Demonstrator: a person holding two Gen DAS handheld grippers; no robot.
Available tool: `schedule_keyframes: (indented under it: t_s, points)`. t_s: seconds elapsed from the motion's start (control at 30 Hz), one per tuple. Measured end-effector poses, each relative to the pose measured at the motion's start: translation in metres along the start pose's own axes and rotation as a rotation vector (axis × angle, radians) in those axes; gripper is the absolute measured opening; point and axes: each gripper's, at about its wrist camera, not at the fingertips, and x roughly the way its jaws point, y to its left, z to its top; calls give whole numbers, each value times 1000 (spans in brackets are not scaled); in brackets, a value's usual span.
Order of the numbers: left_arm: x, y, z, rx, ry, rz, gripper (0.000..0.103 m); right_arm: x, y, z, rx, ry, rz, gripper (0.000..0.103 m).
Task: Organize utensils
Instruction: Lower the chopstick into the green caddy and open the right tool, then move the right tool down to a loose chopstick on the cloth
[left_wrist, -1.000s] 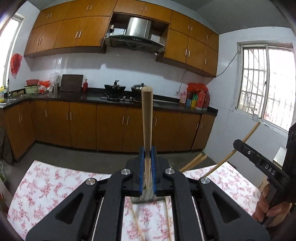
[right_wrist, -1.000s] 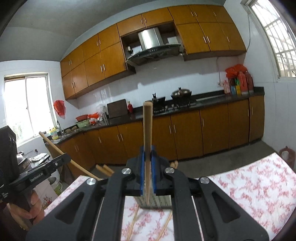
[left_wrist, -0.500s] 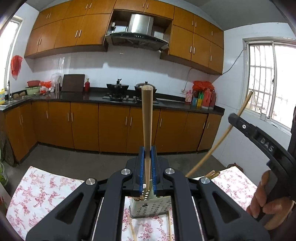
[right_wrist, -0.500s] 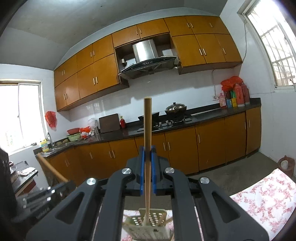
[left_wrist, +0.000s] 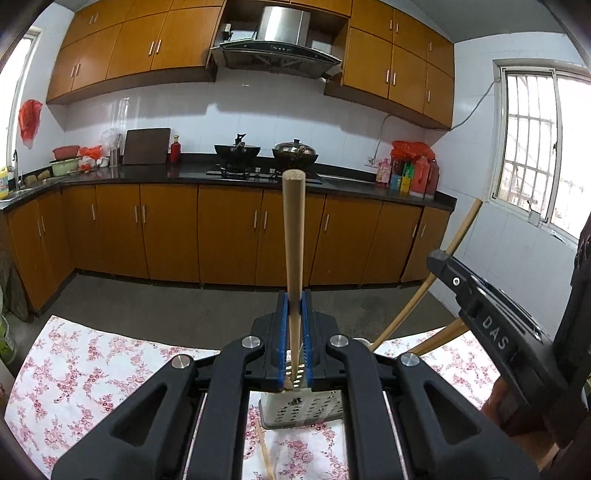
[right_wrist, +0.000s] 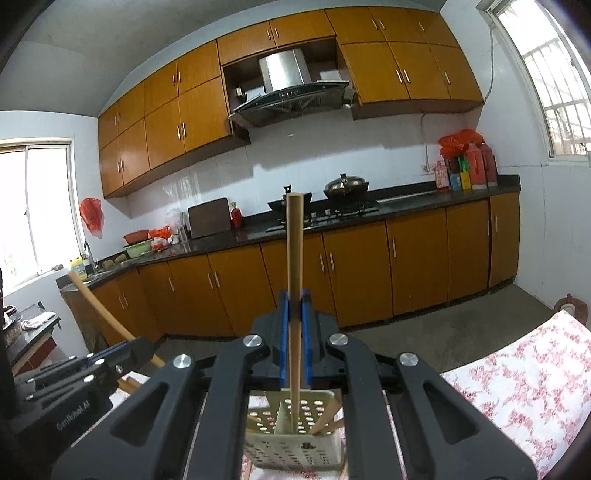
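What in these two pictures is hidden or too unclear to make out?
- Left wrist view: the black left gripper covers most of the perforated white utensil basket; its contents are hidden.
- Right wrist view: the basket's floor is hidden, so where the wooden chopstick ends is unclear.
- Both views: countertop bottle labels are too small.

The right hand-held gripper (right_wrist: 294, 325) is clamping a wooden chopstick (right_wrist: 295, 266) upright between its blue pads (right_wrist: 283, 332). The chopstick's lower end is entering a perforated utensil basket (right_wrist: 295, 446), which is holding other chopsticks (right_wrist: 327, 415). The left hand-held gripper (right_wrist: 122, 354), at the left edge, is gripping a second chopstick (right_wrist: 96, 308).
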Motion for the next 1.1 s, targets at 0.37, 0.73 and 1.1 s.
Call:
schedule_keyframes:
  t_s: [0.37, 0.73, 1.1]
  points:
    - [-6, -5, 7, 1, 22, 5, 8, -19, 2, -7, -1, 7, -15, 21]
    - [-63, 8, 8, -29, -40, -12, 39, -95, -31, -21, 33, 13, -86, 43]
    - [-90, 56, -59, -33, 68, 124, 46, -98, -63, -141, 109, 352, -158, 45]
